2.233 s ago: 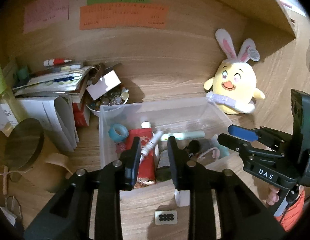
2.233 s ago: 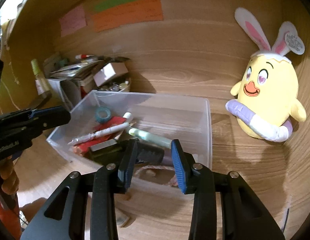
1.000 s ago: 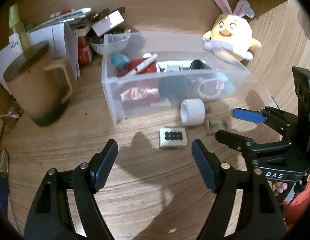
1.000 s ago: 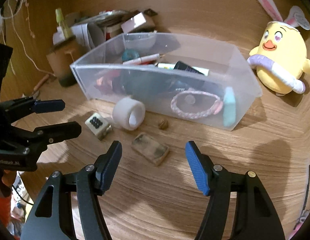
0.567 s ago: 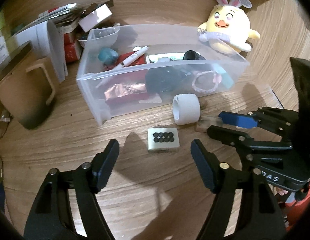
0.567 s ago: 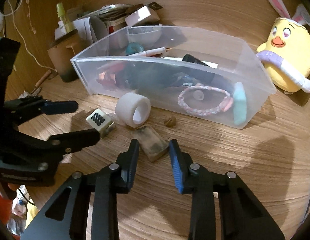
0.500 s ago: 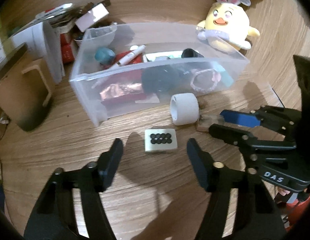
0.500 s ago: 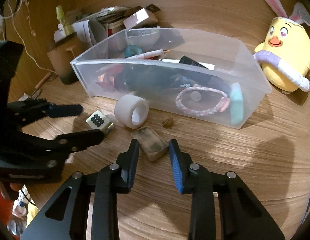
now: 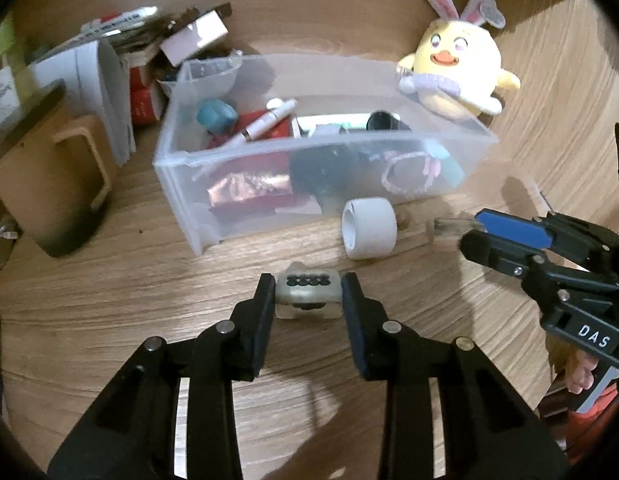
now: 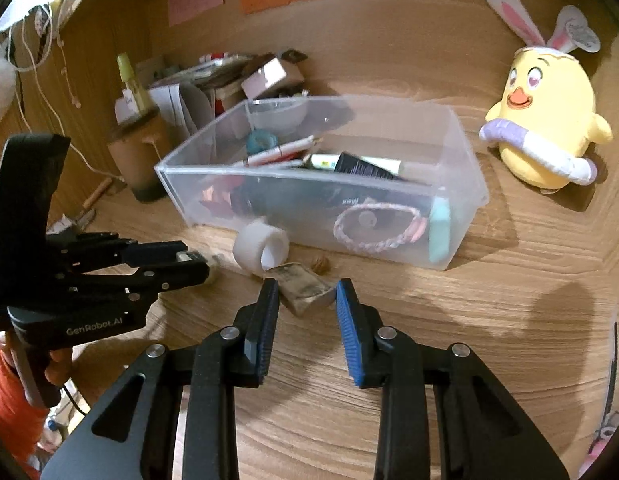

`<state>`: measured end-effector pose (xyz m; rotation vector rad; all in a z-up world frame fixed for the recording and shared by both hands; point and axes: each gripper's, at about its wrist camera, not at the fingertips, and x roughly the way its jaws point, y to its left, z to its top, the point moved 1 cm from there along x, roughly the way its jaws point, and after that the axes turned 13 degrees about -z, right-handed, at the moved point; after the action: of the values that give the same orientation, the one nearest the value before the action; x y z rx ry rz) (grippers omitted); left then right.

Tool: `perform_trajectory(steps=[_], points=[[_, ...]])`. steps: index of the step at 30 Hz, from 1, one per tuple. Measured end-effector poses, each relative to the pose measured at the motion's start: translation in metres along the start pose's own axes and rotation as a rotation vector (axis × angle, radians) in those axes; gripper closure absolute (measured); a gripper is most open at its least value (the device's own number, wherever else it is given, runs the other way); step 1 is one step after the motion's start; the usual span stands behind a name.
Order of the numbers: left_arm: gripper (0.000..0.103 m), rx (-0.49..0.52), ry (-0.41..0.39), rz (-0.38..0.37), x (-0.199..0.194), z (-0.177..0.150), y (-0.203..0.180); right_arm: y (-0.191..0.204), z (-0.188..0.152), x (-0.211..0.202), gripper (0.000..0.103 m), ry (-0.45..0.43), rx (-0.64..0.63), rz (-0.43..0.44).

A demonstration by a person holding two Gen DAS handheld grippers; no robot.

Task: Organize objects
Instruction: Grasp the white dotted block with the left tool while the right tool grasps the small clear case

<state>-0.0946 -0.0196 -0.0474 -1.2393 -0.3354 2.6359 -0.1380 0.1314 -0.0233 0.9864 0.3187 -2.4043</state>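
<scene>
My left gripper (image 9: 308, 294) is shut on a small white block with black dots (image 9: 308, 290), low over the wooden desk. My right gripper (image 10: 306, 294) is shut on a flat, worn grey-brown block (image 10: 305, 285); it also shows in the left wrist view (image 9: 449, 229). A white tape roll (image 9: 369, 229) lies on its side just in front of the clear plastic bin (image 9: 181, 168), which holds pens, a teal tape roll, a bracelet and other small items. The roll (image 10: 262, 249) and bin (image 10: 465, 184) also show in the right wrist view. A small brown nut (image 10: 320, 265) lies beside the bin.
A yellow bunny-eared plush (image 9: 455, 74) sits right of the bin against the wall. A brown mug (image 9: 49, 176) stands at the left. Stacked papers, boxes and a bowl (image 9: 149, 52) crowd the back left corner. The desk front is bare wood.
Both grippers dropped toward the desk and closed: the left one onto the dotted block, the right one onto the worn block. Both were wide open a second ago.
</scene>
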Motion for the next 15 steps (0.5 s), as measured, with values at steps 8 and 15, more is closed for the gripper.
perform_trajectory(steps=[8, 15], points=[[0.07, 0.008, -0.071, 0.0, -0.022, 0.01, -0.005, -0.007, 0.012, -0.025, 0.076, -0.069, 0.024, -0.005], [0.07, 0.009, -0.136, -0.011, -0.042, 0.022, -0.008, -0.014, 0.021, -0.04, 0.076, -0.118, 0.037, -0.014]])
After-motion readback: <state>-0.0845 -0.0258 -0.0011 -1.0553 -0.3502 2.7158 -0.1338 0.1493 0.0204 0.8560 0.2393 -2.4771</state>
